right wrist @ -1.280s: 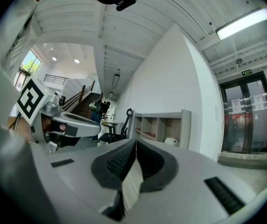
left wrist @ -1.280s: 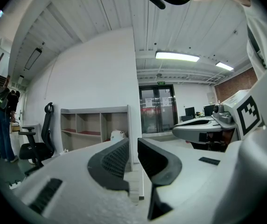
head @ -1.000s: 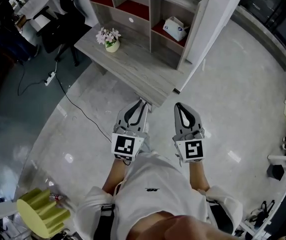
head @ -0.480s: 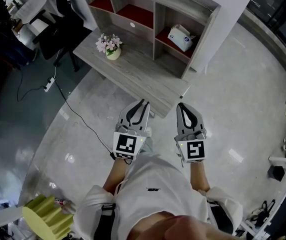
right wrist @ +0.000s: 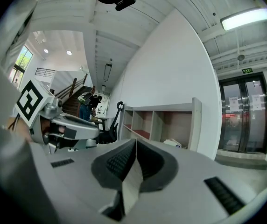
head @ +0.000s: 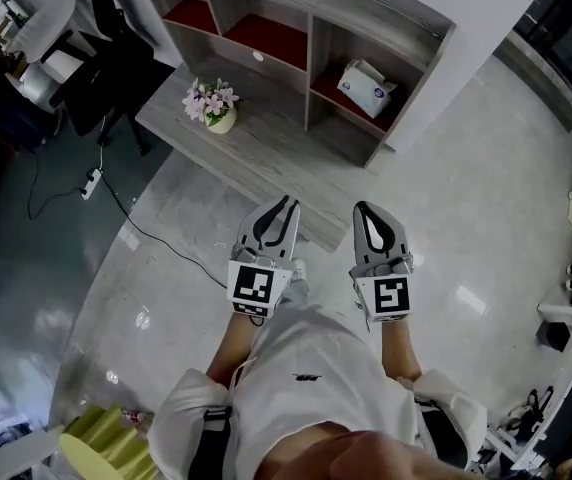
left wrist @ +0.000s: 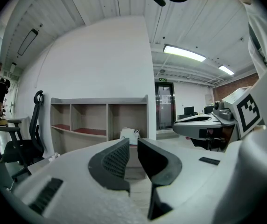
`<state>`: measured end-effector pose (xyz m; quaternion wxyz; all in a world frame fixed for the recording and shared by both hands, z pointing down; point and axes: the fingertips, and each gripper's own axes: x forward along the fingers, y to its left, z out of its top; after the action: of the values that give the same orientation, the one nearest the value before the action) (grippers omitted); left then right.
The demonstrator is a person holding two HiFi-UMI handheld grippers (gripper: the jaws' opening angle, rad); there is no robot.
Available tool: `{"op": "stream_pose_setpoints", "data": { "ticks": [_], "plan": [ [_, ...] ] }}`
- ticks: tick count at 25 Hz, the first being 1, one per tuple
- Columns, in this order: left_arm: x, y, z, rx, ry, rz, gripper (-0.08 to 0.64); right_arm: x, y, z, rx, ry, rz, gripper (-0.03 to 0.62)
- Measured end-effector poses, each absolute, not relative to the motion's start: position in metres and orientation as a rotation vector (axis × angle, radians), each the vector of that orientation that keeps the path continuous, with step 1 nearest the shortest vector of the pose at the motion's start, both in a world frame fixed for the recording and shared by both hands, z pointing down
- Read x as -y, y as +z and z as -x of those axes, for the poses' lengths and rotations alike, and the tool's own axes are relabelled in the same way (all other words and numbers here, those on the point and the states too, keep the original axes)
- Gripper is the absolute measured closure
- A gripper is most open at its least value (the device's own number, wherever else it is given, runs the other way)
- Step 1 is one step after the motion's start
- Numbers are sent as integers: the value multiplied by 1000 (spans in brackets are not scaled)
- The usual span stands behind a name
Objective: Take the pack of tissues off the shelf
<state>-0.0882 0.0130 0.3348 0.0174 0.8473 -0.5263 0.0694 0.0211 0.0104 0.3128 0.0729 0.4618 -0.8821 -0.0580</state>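
The white and blue pack of tissues (head: 369, 81) lies in the right-hand compartment of the grey wooden shelf (head: 398, 6), on its red lining. It also shows far off as the tissue pack (left wrist: 131, 134) and the same tissue pack (right wrist: 173, 143). My left gripper (head: 286, 202) and right gripper (head: 363, 208) are held side by side in front of my body, well short of the shelf's low platform. The left gripper (left wrist: 131, 143) has a narrow gap between its jaws and holds nothing. The right gripper (right wrist: 135, 143) has its jaws pressed together, empty.
A small pot of flowers (head: 212, 105) stands on the platform in front of the shelf's left side. A black office chair (head: 106, 38) and a power strip (head: 90, 183) with its cable are to the left. A yellow object (head: 106, 448) lies behind me on the left.
The shelf and tissue pack have shifted right and down in the head view as I move toward them. Both grippers keep their pose in front of my body.
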Motion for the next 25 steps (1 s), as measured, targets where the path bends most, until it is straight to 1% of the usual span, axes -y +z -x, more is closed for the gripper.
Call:
{"op": "stream_pose_setpoints", "data": {
  "ticks": [12,25],
  "plan": [
    [50,341,100,1517,213,-2700,515,40,322,-4,2579,-131,-1481,566],
    [107,349,87,1434,195,-2733,515,83,333,-3,2539,-111,-1506,566]
  ]
}}
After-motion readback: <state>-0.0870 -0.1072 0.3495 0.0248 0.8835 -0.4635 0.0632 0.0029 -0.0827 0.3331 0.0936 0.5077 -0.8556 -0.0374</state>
